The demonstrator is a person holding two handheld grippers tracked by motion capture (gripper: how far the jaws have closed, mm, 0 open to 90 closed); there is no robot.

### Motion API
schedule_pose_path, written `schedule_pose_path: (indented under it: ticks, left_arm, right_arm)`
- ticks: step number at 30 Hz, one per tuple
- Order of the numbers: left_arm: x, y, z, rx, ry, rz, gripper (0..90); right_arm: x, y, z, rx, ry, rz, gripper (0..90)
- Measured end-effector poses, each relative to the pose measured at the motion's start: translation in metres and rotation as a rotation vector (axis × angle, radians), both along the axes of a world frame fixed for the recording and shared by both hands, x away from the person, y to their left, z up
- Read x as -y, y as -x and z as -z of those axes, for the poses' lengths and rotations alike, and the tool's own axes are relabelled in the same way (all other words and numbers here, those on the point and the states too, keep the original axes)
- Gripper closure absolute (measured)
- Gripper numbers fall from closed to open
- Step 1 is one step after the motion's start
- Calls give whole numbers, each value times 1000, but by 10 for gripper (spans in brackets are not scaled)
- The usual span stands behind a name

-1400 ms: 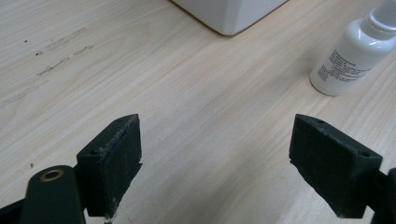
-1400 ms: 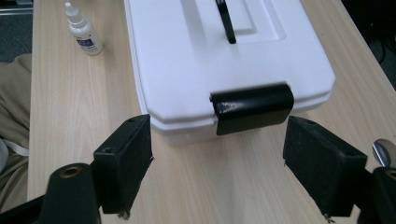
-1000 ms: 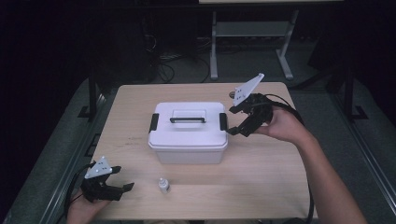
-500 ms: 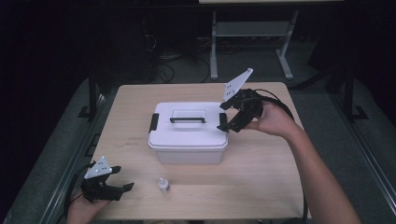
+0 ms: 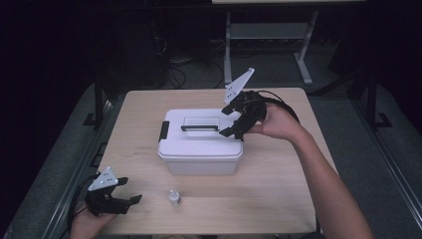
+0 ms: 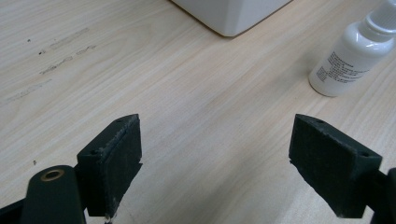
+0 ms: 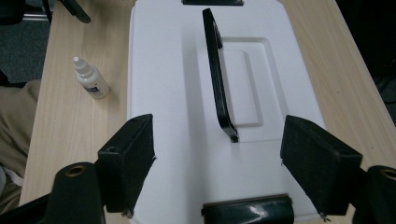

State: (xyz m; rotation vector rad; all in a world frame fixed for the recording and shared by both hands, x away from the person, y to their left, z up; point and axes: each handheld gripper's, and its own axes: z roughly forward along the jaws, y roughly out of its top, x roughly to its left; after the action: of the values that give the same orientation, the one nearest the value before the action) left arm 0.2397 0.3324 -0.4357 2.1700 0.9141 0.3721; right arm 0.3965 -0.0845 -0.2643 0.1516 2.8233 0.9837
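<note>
A white lidded box with a black handle stands in the middle of the table. My right gripper hovers open over the box's right end; in the right gripper view its jaws straddle the lid, above a black latch and near the end of the handle. A small white dropper bottle stands in front of the box. My left gripper rests open at the front left of the table, with the bottle a short way beyond its jaws.
The wooden table ends close to my left gripper at the front and left edges. A second black latch sits on the box's left end. Behind the table stand a metal frame and cables on a dark floor.
My right gripper has moved left from beside the box's back right corner to above the lid's right end. The left gripper, box and bottle have stayed put.
</note>
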Motion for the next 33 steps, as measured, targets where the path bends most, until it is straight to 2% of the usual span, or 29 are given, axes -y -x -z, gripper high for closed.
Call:
schedule_pose_path:
  ticks: [19, 33]
  left_arm:
    - [-1, 0, 0, -4, -4, 3, 171]
    - [-1, -1, 1, -6, -6, 6, 171]
  right_arm:
    - [-26, -12, 6, -20, 10, -31, 295]
    - [-45, -21, 17, -46, 22, -56, 402]
